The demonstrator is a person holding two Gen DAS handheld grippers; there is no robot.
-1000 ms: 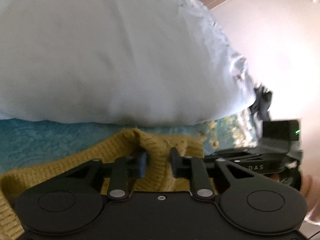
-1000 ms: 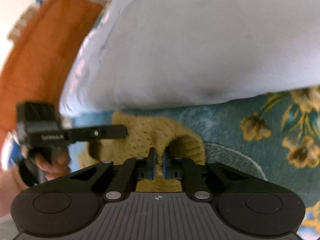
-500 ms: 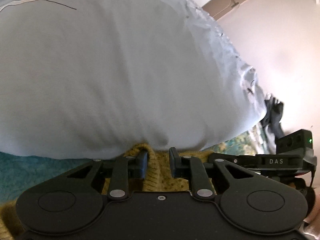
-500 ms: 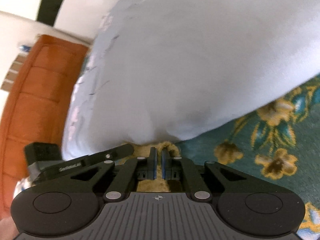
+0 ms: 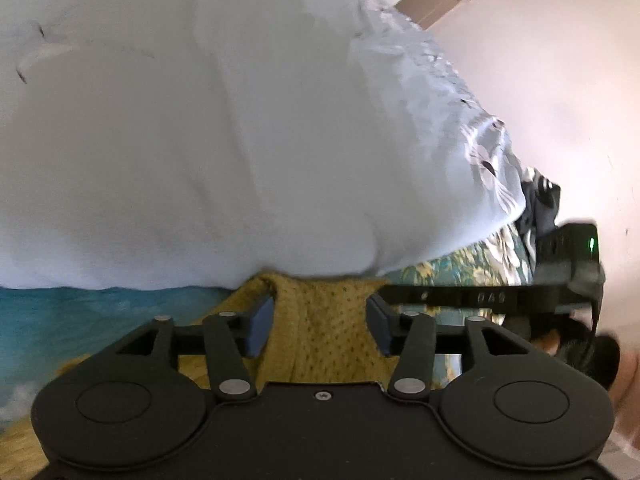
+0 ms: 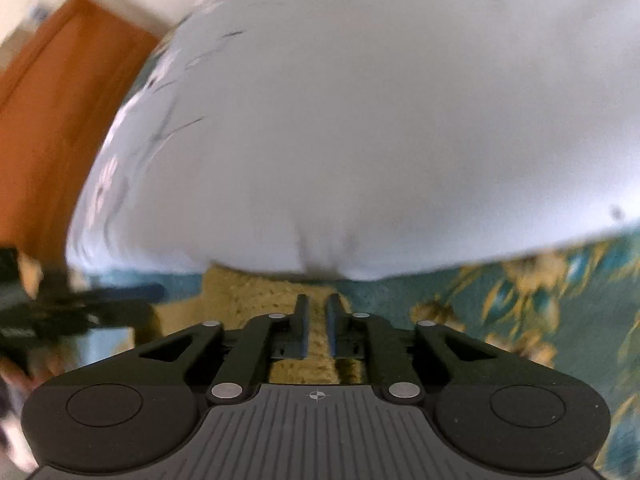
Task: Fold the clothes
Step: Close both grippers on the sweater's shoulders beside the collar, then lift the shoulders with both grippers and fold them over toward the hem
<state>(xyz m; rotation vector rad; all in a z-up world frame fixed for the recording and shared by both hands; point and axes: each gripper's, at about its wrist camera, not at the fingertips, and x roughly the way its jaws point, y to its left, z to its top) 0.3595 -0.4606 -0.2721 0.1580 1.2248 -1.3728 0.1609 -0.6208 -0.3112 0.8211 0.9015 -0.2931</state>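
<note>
A mustard yellow knit garment (image 5: 320, 332) lies on the teal floral bedspread (image 5: 100, 312), its far edge against a big white pillow (image 5: 240, 140). My left gripper (image 5: 320, 322) is open, its jaws apart with the knit lying loose between them. In the right wrist view the same knit (image 6: 256, 296) sits under the pillow (image 6: 380, 140). My right gripper (image 6: 317, 328) is shut on a fold of the knit, its jaws nearly together. The right gripper also shows in the left wrist view (image 5: 480, 296), and the left one in the right wrist view (image 6: 80, 304).
The pillow fills most of both views, close ahead. An orange headboard (image 6: 52, 92) stands at the left in the right wrist view. A pale wall (image 5: 560, 80) and dark items (image 5: 540, 204) are at the right in the left wrist view. Teal floral bedspread (image 6: 520, 300) lies to the right.
My left gripper has opened and let go of the knit. Both grippers pulled back slightly from the pillow. My right gripper stays shut on the knit.
</note>
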